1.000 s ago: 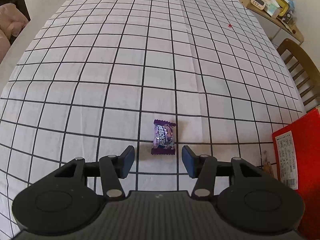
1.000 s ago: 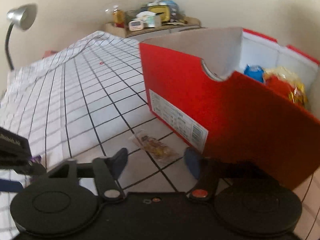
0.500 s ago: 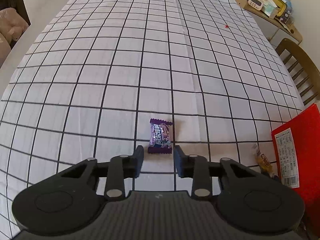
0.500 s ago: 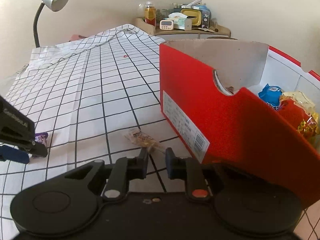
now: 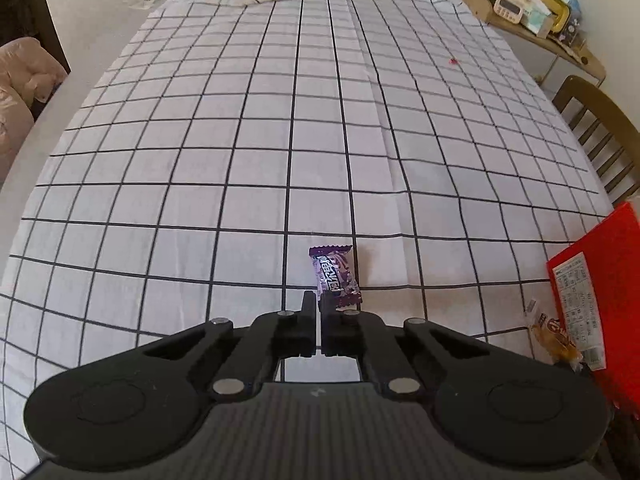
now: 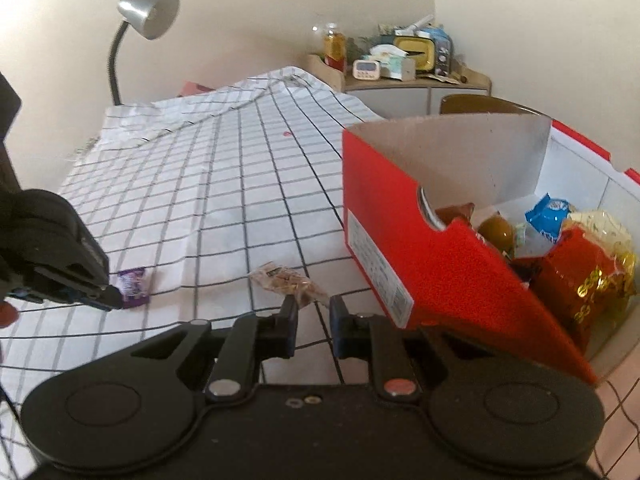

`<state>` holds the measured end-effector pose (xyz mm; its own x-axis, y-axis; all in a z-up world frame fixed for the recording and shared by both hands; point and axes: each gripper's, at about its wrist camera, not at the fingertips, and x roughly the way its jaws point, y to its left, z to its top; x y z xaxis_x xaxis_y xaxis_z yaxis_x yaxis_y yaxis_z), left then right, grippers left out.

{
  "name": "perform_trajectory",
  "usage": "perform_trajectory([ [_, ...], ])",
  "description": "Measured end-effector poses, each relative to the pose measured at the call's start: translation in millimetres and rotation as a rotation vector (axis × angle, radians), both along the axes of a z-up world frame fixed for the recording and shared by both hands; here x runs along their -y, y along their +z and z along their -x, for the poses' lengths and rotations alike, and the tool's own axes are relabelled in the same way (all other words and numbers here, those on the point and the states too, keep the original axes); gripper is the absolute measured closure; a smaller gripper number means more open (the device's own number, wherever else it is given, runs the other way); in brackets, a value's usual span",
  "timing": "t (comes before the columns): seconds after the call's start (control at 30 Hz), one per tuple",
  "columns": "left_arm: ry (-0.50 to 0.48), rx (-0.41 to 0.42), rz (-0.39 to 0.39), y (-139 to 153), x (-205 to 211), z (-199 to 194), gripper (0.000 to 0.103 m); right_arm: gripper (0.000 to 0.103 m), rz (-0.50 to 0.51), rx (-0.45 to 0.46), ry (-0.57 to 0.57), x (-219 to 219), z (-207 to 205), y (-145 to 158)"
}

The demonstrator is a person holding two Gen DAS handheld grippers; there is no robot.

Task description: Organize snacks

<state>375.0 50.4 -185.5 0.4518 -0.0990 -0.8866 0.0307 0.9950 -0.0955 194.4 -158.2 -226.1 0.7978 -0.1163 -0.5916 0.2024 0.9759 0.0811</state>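
Note:
A purple wrapped candy (image 5: 334, 276) lies on the checked cloth (image 5: 280, 140), right in front of my left gripper (image 5: 318, 300). That gripper is shut, pinching the wrapper's near edge. In the right wrist view the same candy (image 6: 134, 284) meets the left gripper's tip (image 6: 110, 295). My right gripper (image 6: 314, 306) is shut on the near end of a clear packet of brown snacks (image 6: 286, 278). The packet (image 5: 554, 334) lies beside the red box (image 6: 384, 200), which holds several snacks, among them a blue packet (image 6: 548, 214) and a red and gold bag (image 6: 588, 280).
The red box (image 5: 596, 280) stands at the cloth's right edge. A wooden chair (image 5: 600, 128) is behind it. A cluttered shelf (image 6: 400, 62) and a grey desk lamp (image 6: 148, 12) stand at the far end. A pink cushion (image 5: 16, 92) lies off the left side.
Both grippers went from open to shut, the left onto the purple candy's edge and the right onto the clear packet. The right view rose and rolled, showing more of the box's inside.

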Motion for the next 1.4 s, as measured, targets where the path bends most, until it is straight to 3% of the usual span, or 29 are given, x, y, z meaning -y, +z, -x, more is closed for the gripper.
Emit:
perform_trajectory([
  [0.23, 0.007, 0.028, 0.038, 22, -7, 17, 0.101, 0.088, -0.005, 0.039, 0.076, 2, 26, 31],
  [0.6, 0.09, -0.065, 0.128, 13, -10, 1, 0.095, 0.088, -0.048, 0.064, 0.082, 44, 57, 81],
  [0.7, 0.112, -0.082, 0.156, 9, -6, -4, 0.074, 0.088, -0.046, 0.074, 0.054, 61, 63, 91],
  [0.77, 0.13, -0.096, 0.176, 4, -5, -9, 0.049, 0.088, -0.034, 0.084, 0.036, 72, 65, 96],
  [0.83, 0.15, -0.089, 0.192, 2, -5, -11, 0.044, 0.088, -0.029, 0.09, 0.025, 83, 66, 99],
  [0.93, 0.174, -0.105, 0.189, -3, -2, -15, 0.043, 0.088, -0.022, 0.084, 0.002, 100, 65, 98],
  [1.3, 0.207, -0.082, 0.048, -16, 25, -21, 0.044, 0.088, -0.012, 0.052, -0.029, 135, 59, 82],
  [1.4, 0.214, -0.073, -0.018, -14, 33, -19, 0.057, 0.088, -0.021, 0.034, -0.027, 139, 56, 77],
])
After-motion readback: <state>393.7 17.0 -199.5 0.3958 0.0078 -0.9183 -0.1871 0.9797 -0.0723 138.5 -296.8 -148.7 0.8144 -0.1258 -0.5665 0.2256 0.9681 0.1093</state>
